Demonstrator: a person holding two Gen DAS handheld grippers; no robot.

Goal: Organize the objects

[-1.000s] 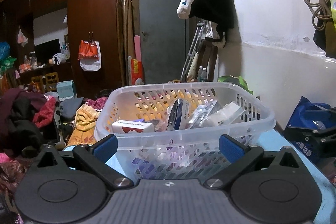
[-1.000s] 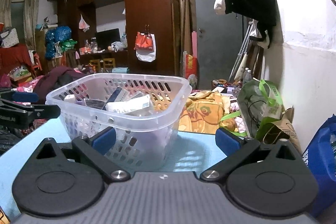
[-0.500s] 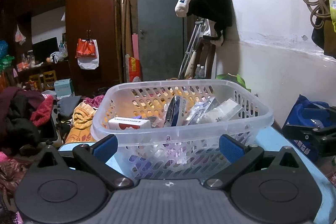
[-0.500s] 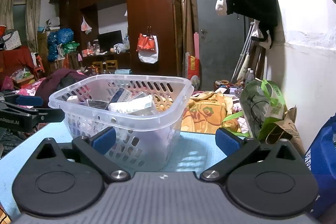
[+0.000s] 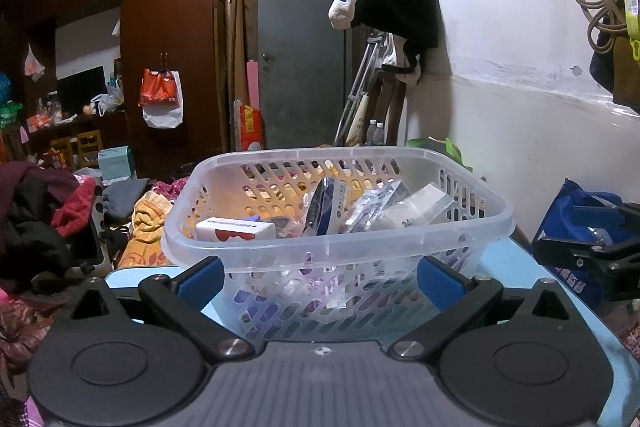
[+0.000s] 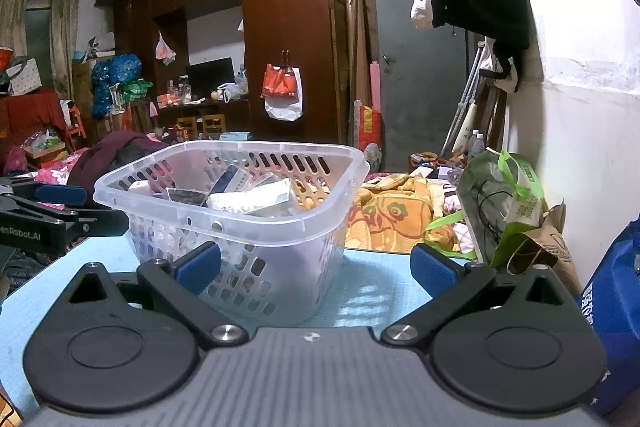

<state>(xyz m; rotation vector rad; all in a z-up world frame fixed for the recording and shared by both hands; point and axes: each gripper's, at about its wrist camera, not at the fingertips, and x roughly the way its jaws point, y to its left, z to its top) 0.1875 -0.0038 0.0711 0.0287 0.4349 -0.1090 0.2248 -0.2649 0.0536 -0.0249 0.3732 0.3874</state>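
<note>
Several small packets and boxes lie heaped in the clear plastic basket (image 5: 338, 251), which sits at the centre of the left wrist view on the light blue surface (image 6: 372, 291); in the right wrist view it stands left of centre. Among the contents I can make out a white box with red print (image 5: 236, 230) at the left, a dark blue pouch (image 5: 322, 205) standing on edge in the middle, and a pale wrapped pack (image 5: 418, 209) leaning toward the right wall. All of it looks light, I'd say, so the load should not be heavy, but the basket's thin slotted walls will likely flex if squeezed. The thickened rim seems the stiffest place to pinch; the smooth plastic could slip, and a tilt would send the loose packs sliding.

The left claw (image 5: 320, 277) is spread wide and holds nothing, its blue pads flanking the basket's near wall at the bottom of the frame. The right claw (image 6: 316, 265) is also wide apart and empty, its left pad just in front of the basket's near corner, its right pad over bare surface. Beyond, at the right of that view, a green bag (image 6: 502, 203) leans by the white wall (image 6: 592, 147).
</note>
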